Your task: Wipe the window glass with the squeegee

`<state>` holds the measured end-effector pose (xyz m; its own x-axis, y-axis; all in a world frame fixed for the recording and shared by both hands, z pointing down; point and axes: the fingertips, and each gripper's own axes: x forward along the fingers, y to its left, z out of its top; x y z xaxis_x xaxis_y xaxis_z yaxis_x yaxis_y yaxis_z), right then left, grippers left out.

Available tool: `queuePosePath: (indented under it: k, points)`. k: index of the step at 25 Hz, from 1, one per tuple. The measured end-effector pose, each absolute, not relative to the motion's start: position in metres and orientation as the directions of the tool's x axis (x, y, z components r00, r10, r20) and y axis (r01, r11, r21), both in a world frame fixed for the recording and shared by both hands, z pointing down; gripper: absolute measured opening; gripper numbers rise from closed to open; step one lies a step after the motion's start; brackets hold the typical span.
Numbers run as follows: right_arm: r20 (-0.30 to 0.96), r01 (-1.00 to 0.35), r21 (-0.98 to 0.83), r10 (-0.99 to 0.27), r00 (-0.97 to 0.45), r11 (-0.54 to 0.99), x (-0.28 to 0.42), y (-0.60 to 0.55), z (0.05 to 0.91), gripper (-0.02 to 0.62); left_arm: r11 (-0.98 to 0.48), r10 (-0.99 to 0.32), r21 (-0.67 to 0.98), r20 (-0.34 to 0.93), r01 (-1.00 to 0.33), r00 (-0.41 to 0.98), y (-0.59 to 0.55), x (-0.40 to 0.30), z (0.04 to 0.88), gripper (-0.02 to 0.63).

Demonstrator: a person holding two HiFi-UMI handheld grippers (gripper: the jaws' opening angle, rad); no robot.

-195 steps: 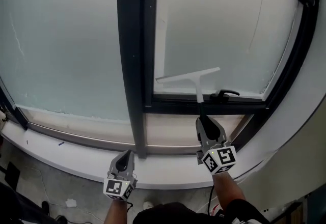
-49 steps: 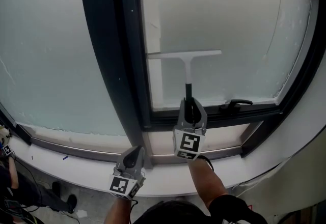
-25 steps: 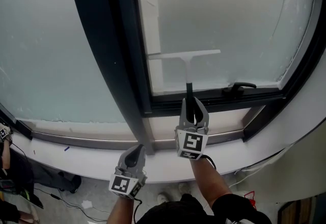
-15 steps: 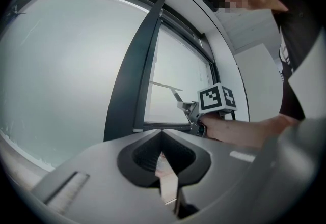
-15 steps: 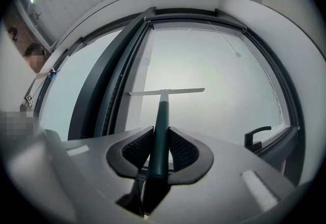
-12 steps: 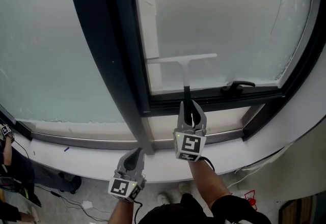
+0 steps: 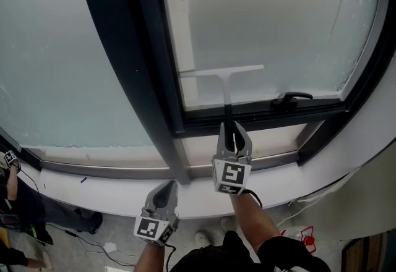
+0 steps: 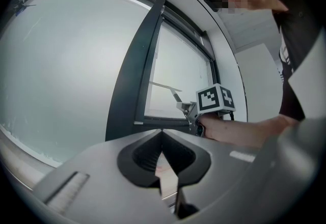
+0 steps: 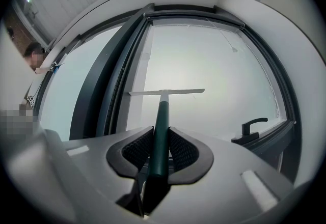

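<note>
The right tool (image 7: 232,132) is pinching the squeegee (image 7: 225,88) by its dark green handle. In the right gripper view the two ribbed pads are pressed against either side of that handle. It runs straight up from between them, in line with the tool. The handle's lower end sits deep in the tool's throat, and most of its length stands clear above the tips.

Beyond the tool the handle passes into a pale neck, which ends in a long, pale blade (image 7: 221,70) set crosswise. The blade lies level against the window glass (image 7: 272,23) of the right-hand pane, in the lower part of that pane. It is above the dark bottom rail and well clear of it. The blade's left end reaches a pale vertical strip just beside the thick dark mullion (image 7: 133,60). Its right end stops near the middle of the pane. A black window handle (image 7: 292,98) sits on the bottom rail, to the right of the squeegee and apart from it.

The right tool itself is held in front of the bottom rail, directly below the blade, with its marker cube turned toward the head camera.

The left tool (image 7: 166,190) hangs lower and to the left, over the white sill (image 7: 105,189), well apart from the squeegee and the glass. In the left gripper view its tips are pressed together and nothing is between them.
</note>
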<state>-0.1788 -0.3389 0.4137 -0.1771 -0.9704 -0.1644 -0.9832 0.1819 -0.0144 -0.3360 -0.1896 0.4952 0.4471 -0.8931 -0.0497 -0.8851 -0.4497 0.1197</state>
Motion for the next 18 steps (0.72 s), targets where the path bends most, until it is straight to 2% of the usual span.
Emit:
queuePosePath:
  k: [18]
  points:
    - [-0.108,-0.986,-0.045,-0.982,-0.153,0.159,-0.18,-0.337,0.445,0.095,-0.484,-0.874,0.12,-0.025,-0.867,0.484,-0.195,-0.34,0.508,-0.002]
